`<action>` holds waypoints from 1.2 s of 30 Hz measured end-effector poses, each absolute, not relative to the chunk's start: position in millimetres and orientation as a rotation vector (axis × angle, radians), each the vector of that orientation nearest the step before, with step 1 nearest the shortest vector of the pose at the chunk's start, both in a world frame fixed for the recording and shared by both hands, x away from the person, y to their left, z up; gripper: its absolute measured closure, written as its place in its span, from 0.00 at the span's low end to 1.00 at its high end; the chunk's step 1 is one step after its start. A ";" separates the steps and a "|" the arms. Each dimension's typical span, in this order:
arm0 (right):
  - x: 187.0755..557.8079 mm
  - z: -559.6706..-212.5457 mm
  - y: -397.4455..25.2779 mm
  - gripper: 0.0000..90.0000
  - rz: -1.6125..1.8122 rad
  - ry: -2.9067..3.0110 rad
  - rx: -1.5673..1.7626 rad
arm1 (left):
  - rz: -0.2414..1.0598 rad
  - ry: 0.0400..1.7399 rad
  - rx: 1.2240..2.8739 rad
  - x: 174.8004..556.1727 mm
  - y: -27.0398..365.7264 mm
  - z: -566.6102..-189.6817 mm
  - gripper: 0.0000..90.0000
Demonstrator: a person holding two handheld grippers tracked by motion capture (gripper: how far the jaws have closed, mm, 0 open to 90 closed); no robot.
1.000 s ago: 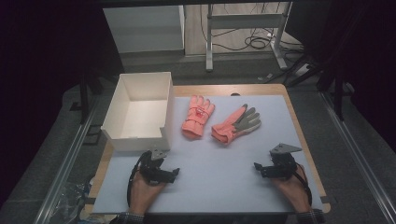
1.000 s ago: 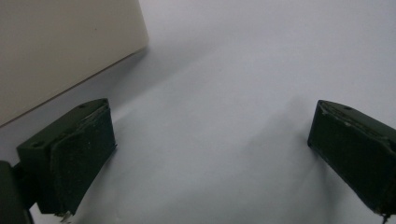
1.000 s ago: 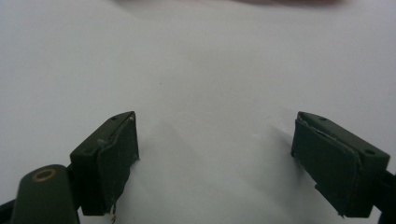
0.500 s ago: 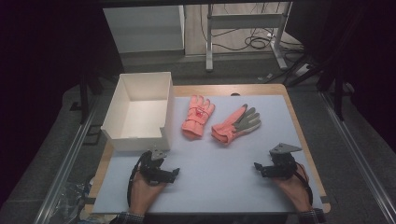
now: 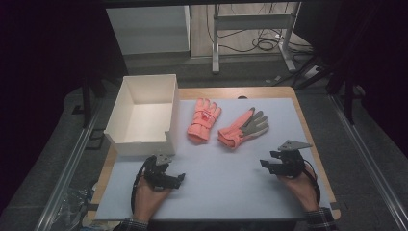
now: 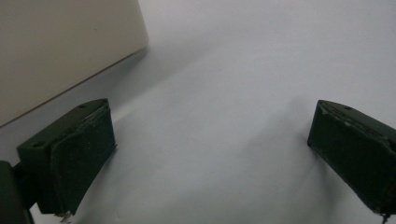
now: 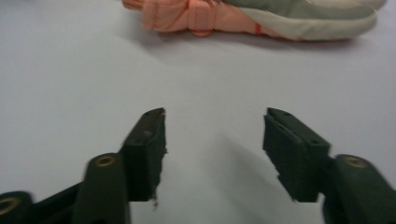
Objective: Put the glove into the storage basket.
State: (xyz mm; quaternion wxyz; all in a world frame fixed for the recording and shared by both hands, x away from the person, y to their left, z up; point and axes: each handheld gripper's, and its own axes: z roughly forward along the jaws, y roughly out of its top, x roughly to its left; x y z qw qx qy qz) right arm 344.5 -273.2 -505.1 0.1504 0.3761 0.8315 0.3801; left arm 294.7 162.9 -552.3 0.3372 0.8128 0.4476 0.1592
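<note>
Two salmon-pink gloves lie on the pale mat: one back-up [image 5: 204, 119], the other palm-up with a grey palm [image 5: 243, 128], its cuff and grey palm at the top of the right gripper view [image 7: 261, 15]. A white open box [image 5: 140, 113] stands at the mat's left; its wall [image 6: 60, 42] fills the upper left of the left gripper view. My left gripper [image 5: 168, 179] rests near the front left, just below the box, open and empty [image 6: 210, 149]. At the front right my right gripper [image 5: 268, 162] is open with nothing between its fingers [image 7: 212, 149], short of the grey-palmed glove.
The mat [image 5: 226, 183] covers a wooden table [image 5: 284, 91]. Beyond the far edge are a white cabinet [image 5: 149, 29], a metal stand [image 5: 250, 33] and cables on the floor. Metal rails run along both sides of the table.
</note>
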 end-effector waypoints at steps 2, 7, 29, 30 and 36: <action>348.4 -500.9 -268.7 0.58 1.105 2.411 1.065 | 0.415 1.167 2.118 294.6 162.9 -552.3 0.01; 357.2 -490.3 -254.1 0.83 1.134 2.452 1.016 | 0.415 1.167 2.118 294.6 162.9 -552.3 0.01; 410.6 -483.4 -176.4 0.70 1.118 2.480 0.932 | 0.415 1.167 2.117 294.5 162.9 -552.3 0.01; 410.6 -483.4 -176.4 0.70 1.118 2.480 0.932 | 0.414 1.167 2.117 294.5 162.9 -552.3 0.01; 412.2 -493.6 -170.0 0.87 1.042 2.482 0.903 | 0.415 1.166 2.119 294.5 163.0 -552.2 0.01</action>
